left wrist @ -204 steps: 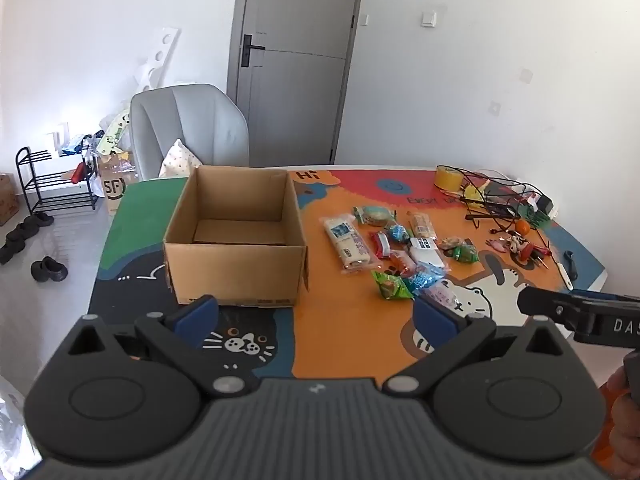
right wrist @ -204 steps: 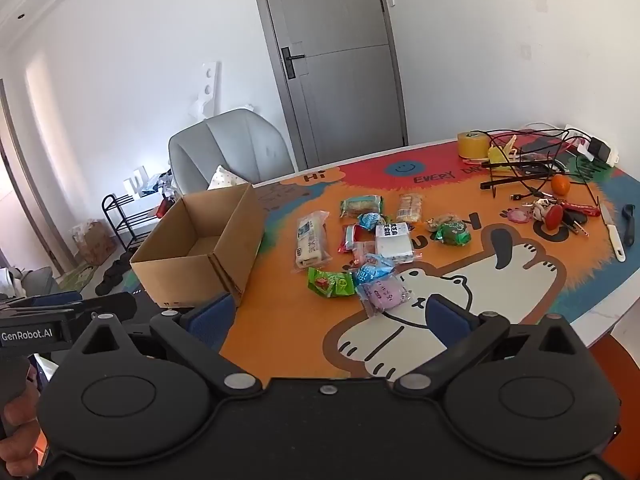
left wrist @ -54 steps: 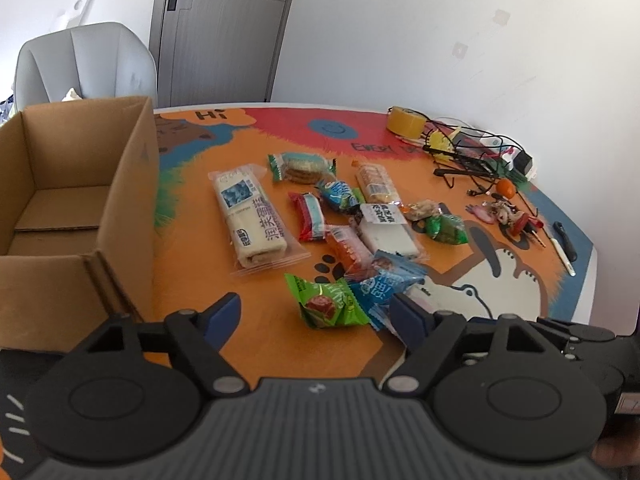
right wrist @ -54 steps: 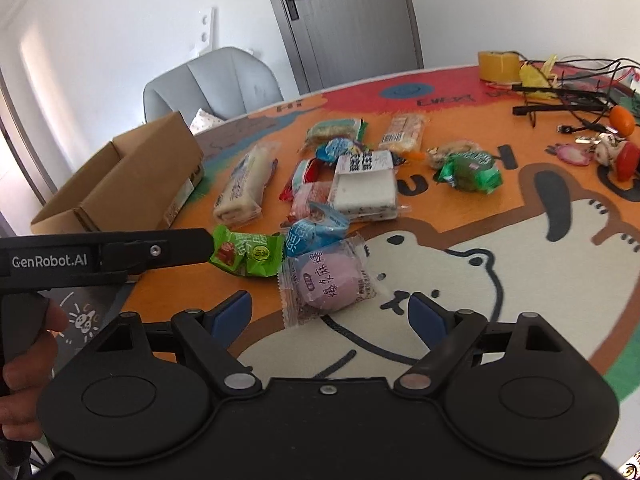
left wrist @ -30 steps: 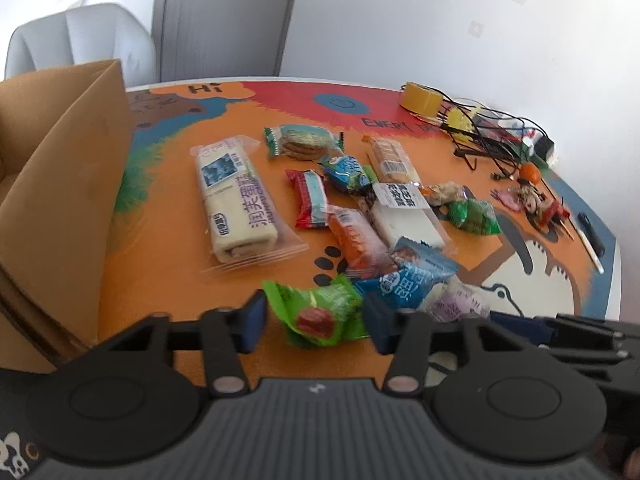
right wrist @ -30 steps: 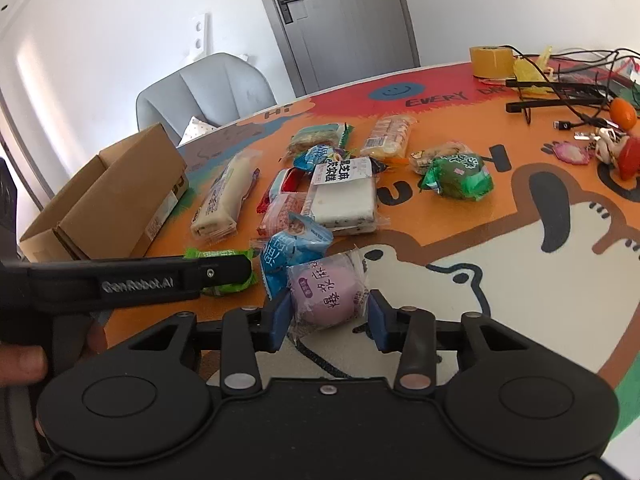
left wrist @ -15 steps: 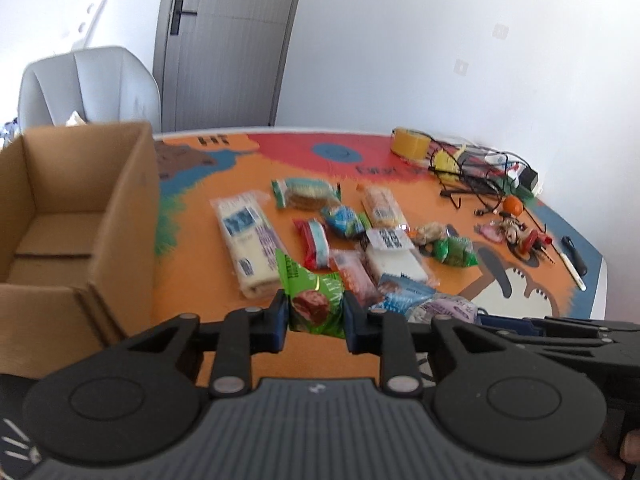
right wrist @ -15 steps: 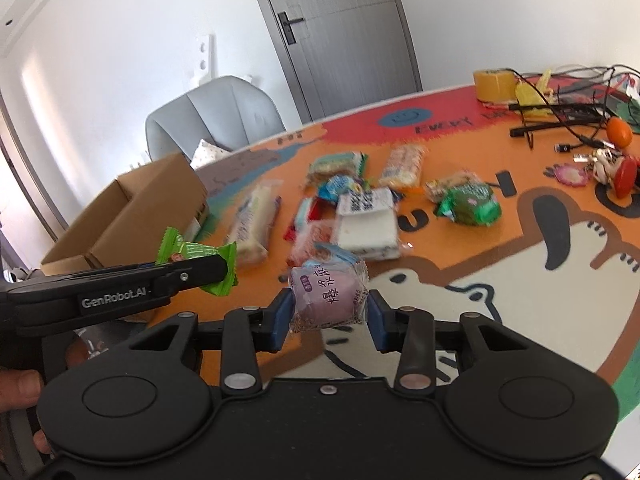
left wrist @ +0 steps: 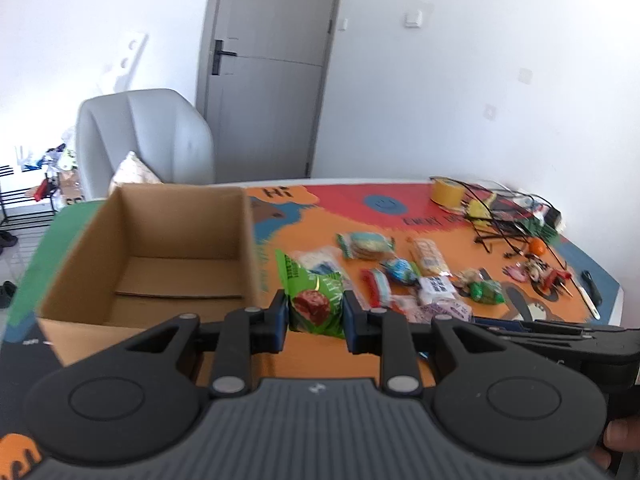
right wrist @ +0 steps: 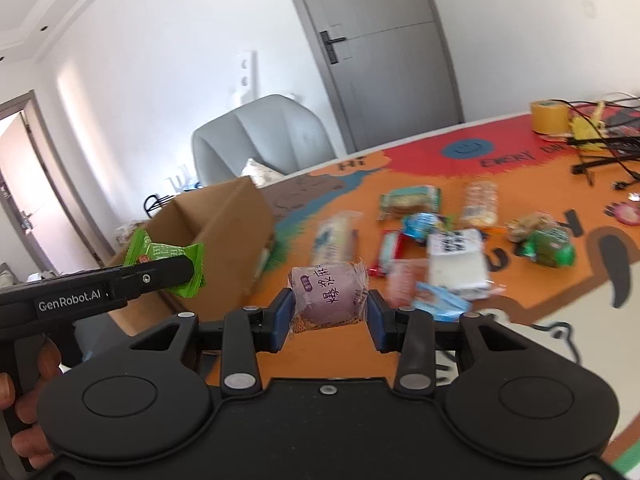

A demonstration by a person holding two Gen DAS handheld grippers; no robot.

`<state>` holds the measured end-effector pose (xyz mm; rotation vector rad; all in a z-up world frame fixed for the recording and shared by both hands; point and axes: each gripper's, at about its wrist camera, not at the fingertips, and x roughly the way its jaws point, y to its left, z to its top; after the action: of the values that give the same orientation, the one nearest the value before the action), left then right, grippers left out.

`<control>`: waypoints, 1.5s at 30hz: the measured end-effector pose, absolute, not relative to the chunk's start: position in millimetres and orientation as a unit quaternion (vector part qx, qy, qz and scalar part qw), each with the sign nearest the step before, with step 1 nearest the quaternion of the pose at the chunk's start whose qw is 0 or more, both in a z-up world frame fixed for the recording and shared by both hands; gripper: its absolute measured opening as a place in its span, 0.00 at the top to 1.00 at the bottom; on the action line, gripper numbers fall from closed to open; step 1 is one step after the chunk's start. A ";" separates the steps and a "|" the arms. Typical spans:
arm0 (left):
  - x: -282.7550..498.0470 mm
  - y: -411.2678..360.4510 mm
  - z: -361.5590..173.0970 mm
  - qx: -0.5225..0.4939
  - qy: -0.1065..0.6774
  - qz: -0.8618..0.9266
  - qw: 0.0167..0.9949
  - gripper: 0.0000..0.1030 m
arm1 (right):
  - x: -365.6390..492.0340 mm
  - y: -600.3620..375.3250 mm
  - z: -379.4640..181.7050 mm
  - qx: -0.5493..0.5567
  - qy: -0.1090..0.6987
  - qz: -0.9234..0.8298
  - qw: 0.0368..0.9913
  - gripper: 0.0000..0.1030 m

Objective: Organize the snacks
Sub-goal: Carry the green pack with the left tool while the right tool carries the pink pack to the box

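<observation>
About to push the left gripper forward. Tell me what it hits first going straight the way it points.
Probably the table past the long white snack pack. The left gripper, shut on the green snack, points just right of the cardboard box; depth is unclear.

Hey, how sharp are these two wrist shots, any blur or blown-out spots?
Left wrist view: the green snack packet held in the left gripper is sharp, the brown cardboard box slightly soft, the upper-left wall washed out. Right wrist view: the purple wrapped pastry is crisp, loose snacks behind smeared; fisheye bends the grey door.
</observation>
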<state>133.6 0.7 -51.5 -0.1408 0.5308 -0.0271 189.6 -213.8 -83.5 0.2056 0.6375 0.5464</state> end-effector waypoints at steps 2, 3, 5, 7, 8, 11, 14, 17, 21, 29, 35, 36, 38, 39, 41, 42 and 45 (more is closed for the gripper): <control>129.6 8.8 -45.9 -0.071 0.257 -0.006 0.964 0.74 | 189.1 -205.5 -80.1 0.096 0.307 0.273 0.907 0.61; 127.6 12.5 -43.6 -0.071 0.255 -0.004 0.964 0.74 | 189.5 -201.6 -78.6 0.095 0.307 0.277 0.906 0.61; 125.6 19.5 -39.8 -0.074 0.255 -0.001 0.964 0.74 | 190.2 -193.6 -76.2 0.089 0.311 0.283 0.903 0.61; 124.6 25.2 -37.6 -0.076 0.255 0.004 0.964 0.74 | 190.8 -185.0 -74.0 0.084 0.312 0.289 0.901 0.61; 124.2 27.9 -36.7 -0.076 0.254 0.007 0.964 0.74 | 191.4 -181.4 -73.4 0.084 0.314 0.291 0.900 0.61; 124.5 35.7 -33.5 -0.076 0.253 0.014 0.964 0.74 | 192.0 -171.4 -69.8 0.083 0.316 0.297 0.897 0.61; 124.3 43.2 -30.8 -0.076 0.251 0.022 0.965 0.74 | 193.6 -162.3 -63.8 0.080 0.312 0.302 0.897 0.61; 126.0 52.8 -28.9 -0.080 0.252 0.030 0.964 0.74 | 195.1 -154.7 -56.8 0.079 0.306 0.309 0.897 0.61; 130.7 63.4 -28.3 -0.080 0.254 0.041 0.963 0.74 | 197.8 -144.1 -49.0 0.078 0.298 0.317 0.897 0.61; 145.5 84.7 -33.3 -0.091 0.265 0.060 0.958 0.74 | 209.0 -123.6 -46.0 0.084 0.301 0.336 0.889 0.61; 153.3 97.7 -39.0 -0.101 0.272 0.071 0.954 0.74 | 217.8 -109.1 -46.5 0.091 0.308 0.352 0.879 0.61; 155.0 99.4 -40.2 -0.101 0.273 0.073 0.954 0.74 | 220.1 -106.1 -47.5 0.091 0.310 0.354 0.878 0.61; 158.0 104.2 -43.8 -0.103 0.278 0.078 0.952 0.73 | 223.5 -101.4 -48.8 0.096 0.313 0.357 0.875 0.61; 159.5 106.1 -45.3 -0.106 0.281 0.082 0.950 0.73 | 225.1 -98.7 -49.6 0.098 0.315 0.360 0.873 0.61; 160.6 110.8 -46.1 -0.112 0.281 0.097 0.948 0.70 | 227.6 -93.8 -51.0 0.098 0.317 0.364 0.870 0.61; 159.6 114.0 -46.1 -0.118 0.279 0.105 0.947 0.69 | 228.7 -91.2 -52.0 0.097 0.318 0.365 0.870 0.61; 154.4 118.4 -43.8 -0.124 0.269 0.112 0.949 0.64 | 233.0 -86.9 -54.7 0.099 0.322 0.369 0.866 0.61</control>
<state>154.4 118.4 -43.8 -0.2520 0.5464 0.2281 233.0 -86.9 -54.7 0.2064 0.6743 0.7730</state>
